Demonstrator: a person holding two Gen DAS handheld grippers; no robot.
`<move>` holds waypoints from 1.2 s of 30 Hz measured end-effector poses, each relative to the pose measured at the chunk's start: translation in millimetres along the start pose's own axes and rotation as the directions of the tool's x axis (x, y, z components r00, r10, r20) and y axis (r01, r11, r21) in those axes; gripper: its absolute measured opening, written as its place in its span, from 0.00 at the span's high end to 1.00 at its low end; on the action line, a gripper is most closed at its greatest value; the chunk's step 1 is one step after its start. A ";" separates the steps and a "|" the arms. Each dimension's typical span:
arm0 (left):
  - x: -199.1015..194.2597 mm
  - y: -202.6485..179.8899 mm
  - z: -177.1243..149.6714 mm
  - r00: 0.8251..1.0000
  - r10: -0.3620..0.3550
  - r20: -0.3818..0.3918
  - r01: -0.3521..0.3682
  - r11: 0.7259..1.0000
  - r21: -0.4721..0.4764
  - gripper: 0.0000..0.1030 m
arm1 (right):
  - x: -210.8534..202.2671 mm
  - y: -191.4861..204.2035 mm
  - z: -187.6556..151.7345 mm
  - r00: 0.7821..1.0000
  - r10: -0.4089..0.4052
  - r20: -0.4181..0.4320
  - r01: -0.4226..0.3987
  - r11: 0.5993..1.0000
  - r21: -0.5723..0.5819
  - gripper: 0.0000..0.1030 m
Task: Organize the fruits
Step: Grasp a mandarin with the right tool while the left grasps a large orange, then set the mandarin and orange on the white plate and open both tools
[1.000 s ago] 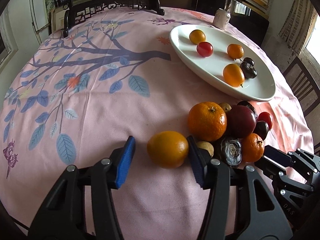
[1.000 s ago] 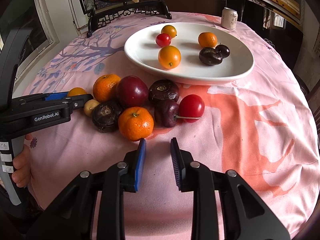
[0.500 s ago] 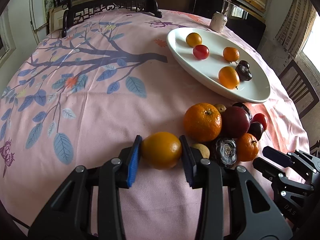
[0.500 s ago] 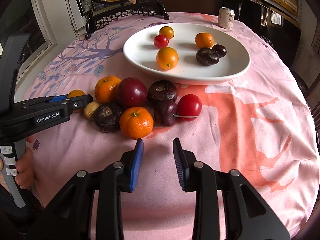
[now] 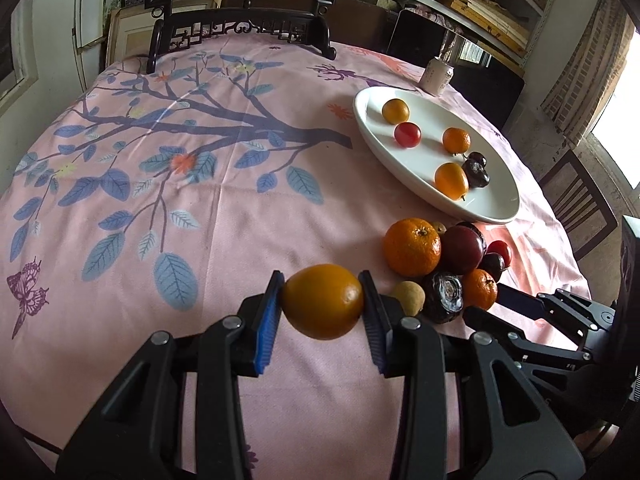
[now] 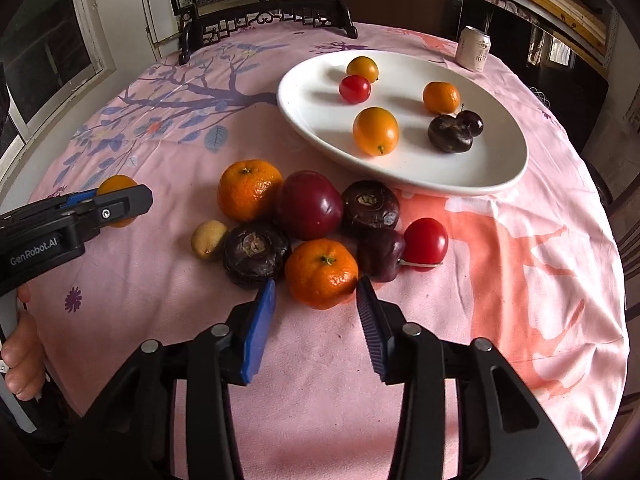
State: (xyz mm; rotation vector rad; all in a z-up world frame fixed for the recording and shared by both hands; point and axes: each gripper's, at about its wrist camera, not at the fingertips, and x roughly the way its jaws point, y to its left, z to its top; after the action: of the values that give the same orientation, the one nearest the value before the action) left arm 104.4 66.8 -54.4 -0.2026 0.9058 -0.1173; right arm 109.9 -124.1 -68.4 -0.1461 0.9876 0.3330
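The left hand-held gripper (image 5: pixel 322 304) has just finished its grab. A second ago its blue pads stood wide on either side of the yellow-orange fruit (image 5: pixel 322 301); half a second ago they were closing in on it; now both pads press its sides. The fruit looks lifted clear of the pink tablecloth (image 5: pixel 200 216), and the right wrist view shows it off to the left, apart from the pile. So the pick seems done, and what remains for this piece is, I judge, the carry to the white oval plate (image 5: pixel 496 216), which lies well to the right and further back and already holds six small fruits.

Moving right, the loose pile on the worktop looks unchanged: a big mandarin (image 6: pixel 249 195), a dark red plum (image 6: pixel 309 205), a small tan fruit (image 6: pixel 208 239), two dark brown rosette-topped fruits, a smaller mandarin (image 6: pixel 321 273), a small dark plum and a red cherry tomato (image 6: pixel 425 241).

Further right, the right hand-held gripper (image 6: pixel 316 309) has edged up to the pile and spread wider than it was a second ago. Its jaws hold nothing, their tips standing just either side of the near face of the smaller mandarin, not yet touching as far as I can tell. That fruit looks like its next pick.
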 end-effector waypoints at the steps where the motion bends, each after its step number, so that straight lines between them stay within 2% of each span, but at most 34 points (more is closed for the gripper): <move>1: -1.3 -0.7 0.2 1.000 -0.005 0.002 0.005 1.000 0.004 0.63 | 1.9 -0.8 1.0 1.000 -0.007 0.000 0.007 1.000 -0.001 0.58; 4: -3.5 -3.4 1.6 1.000 -0.012 0.004 0.012 1.000 0.008 0.63 | 12.8 -3.1 6.2 1.000 0.007 -0.012 -0.007 1.000 0.006 0.59; 6: -5.0 -5.0 2.5 1.000 -0.011 0.005 0.011 1.000 0.008 0.63 | 14.8 -4.7 7.7 1.000 0.008 -0.002 -0.008 1.000 0.013 0.63; 12: -14.9 -16.2 12.0 1.000 -0.007 0.019 0.007 0.999 0.042 0.63 | -16.6 -2.9 2.3 0.998 0.040 0.044 -0.039 0.999 -0.014 0.63; 16: -14.6 -31.6 24.6 1.000 -0.015 0.013 0.014 0.997 0.070 0.63 | -29.8 -18.2 0.4 0.996 0.050 0.072 -0.051 0.999 0.010 0.63; 20: -7.9 -51.3 51.1 1.000 -0.018 0.003 0.017 0.994 0.108 0.63 | -37.2 -46.6 16.9 0.993 -0.001 0.121 -0.002 1.000 0.025 0.63; 24: 19.2 -74.3 97.6 1.000 -0.014 -0.028 0.018 0.990 0.137 0.63 | -32.1 -75.9 56.8 0.983 -0.038 0.177 0.036 0.999 0.016 0.63; 29: 73.1 -111.2 155.2 0.998 0.039 -0.056 -0.029 0.984 0.176 0.63 | 1.8 -106.3 105.9 0.981 -0.105 0.164 0.103 0.995 0.020 0.64; 33: 119.6 -129.5 177.2 0.992 0.060 -0.113 -0.040 0.985 0.170 0.63 | 27.7 -136.2 116.8 0.981 -0.151 0.122 0.144 0.987 0.065 0.64; 36: 142.2 -137.5 181.4 0.988 0.066 -0.138 -0.041 0.983 0.180 0.63 | 43.1 -143.3 116.3 0.986 -0.140 0.093 0.134 0.989 0.060 0.64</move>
State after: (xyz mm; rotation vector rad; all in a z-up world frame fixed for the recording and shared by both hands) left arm 332.8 -71.0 -24.0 -0.0042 1.0377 -0.1628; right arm 272.8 -218.3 -45.1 -0.1473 0.8846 0.1857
